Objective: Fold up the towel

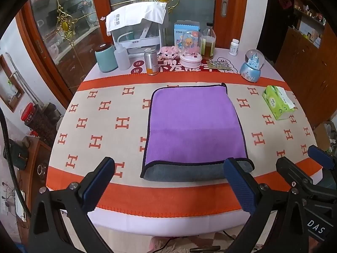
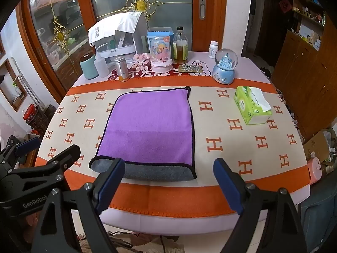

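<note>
Both claws hang released above the near edge of the worktop [image 1: 147, 221], jaws spread wide and gripping nothing.

Ahead of the left claw [image 1: 168, 181], the purple towel [image 1: 193, 124] lies flat on the H-patterned orange and cream cloth [image 1: 94, 126]. It is folded over, with the grey underside showing as a strip along the edge nearest the claw. The left claw's right finger [image 1: 240, 187] overlaps the towel's near right corner in the view; whether it touches cannot be told. The right claw shows at the right edge of this view.

From the right claw [image 2: 168, 185], the same towel [image 2: 151, 126] sits ahead and slightly left, its grey strip just beyond the left finger [image 2: 109, 187]. A small black loop sticks out at its far right corner.

Further ahead and right of the right claw is a green tissue pack [image 2: 251, 105]. Beyond the towel, along the far side, stand a blue snow globe [image 2: 224, 66], a glass bottle of yellowish liquid [image 2: 180, 46], a domed pink music box [image 2: 161, 57], a silver can [image 2: 121, 69] and a teal canister [image 2: 88, 66].
</note>
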Available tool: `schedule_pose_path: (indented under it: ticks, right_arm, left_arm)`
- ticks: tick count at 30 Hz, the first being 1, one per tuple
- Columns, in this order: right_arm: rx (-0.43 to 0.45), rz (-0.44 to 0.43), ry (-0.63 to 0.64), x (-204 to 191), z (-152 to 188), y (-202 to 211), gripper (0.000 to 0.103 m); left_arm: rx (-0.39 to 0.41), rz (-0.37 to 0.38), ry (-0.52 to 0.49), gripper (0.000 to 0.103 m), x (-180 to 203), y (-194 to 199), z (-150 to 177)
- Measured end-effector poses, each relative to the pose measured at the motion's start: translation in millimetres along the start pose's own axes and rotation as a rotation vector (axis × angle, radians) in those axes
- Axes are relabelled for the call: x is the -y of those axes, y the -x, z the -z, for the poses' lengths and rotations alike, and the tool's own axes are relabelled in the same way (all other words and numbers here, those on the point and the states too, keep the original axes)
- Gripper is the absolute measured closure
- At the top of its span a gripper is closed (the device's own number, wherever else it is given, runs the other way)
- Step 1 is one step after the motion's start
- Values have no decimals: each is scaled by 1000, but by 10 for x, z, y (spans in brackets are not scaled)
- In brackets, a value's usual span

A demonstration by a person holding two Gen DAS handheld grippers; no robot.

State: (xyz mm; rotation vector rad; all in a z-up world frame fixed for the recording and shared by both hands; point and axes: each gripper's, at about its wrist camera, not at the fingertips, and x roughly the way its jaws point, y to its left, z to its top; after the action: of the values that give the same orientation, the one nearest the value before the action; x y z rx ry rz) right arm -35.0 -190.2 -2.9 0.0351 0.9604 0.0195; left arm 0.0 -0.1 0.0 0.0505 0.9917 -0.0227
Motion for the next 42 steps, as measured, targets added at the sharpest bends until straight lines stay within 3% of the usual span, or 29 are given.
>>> schedule_pose_path:
  ticks: [42]
  right_arm:
    - [12,-3,-1,29,7,18,16]
  left_arm:
    - [-13,16,9,1,15,-6,38]
